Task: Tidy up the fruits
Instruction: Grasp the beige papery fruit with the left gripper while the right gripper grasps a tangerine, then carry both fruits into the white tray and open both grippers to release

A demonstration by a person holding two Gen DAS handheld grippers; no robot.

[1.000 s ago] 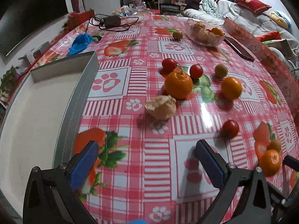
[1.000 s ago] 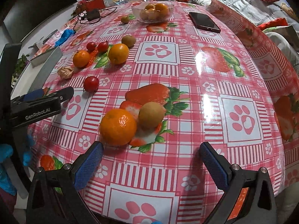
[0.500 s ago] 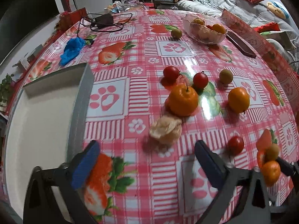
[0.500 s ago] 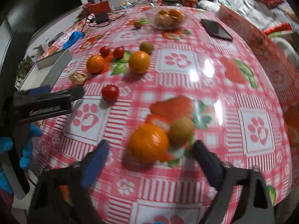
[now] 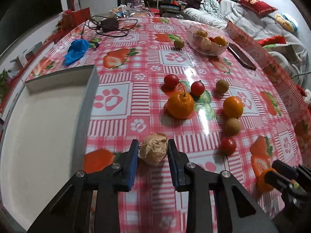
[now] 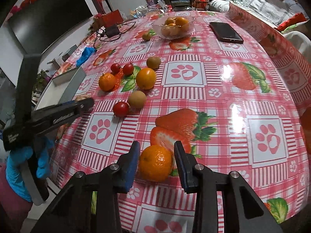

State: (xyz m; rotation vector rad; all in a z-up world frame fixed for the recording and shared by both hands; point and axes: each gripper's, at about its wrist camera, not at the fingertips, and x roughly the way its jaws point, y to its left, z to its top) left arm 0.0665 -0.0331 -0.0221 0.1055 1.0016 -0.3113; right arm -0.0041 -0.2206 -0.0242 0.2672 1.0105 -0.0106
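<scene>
Glass bowl (image 6: 173, 28) holds oranges (image 6: 177, 24); white tray (image 5: 38, 128) (grey-rimmed) bare.

The supporting surface is a table (image 6: 223, 101) covered with a glossy red-and-white checked tablecloth (image 5: 120, 120) printed with paw marks and strawberries. Resting directly on it:

- a grey-walled white tray (image 5: 85, 104) at the left edge;
- two oranges (image 5: 180, 104) and (image 5: 232, 106) side by side at centre;
- three cherry tomatoes (image 5: 171, 80), (image 5: 197, 88), (image 5: 227, 146);
- brownish-green round fruits (image 5: 222, 86), (image 5: 232, 126), (image 5: 178, 43);
- a clear glass bowl (image 5: 208, 44) holding orange fruit, at the far side;
- a dark smartphone (image 6: 226, 33) beside the bowl;
- a crumpled blue glove (image 5: 76, 51);
- a black adapter with tangled cable (image 5: 109, 25).
</scene>
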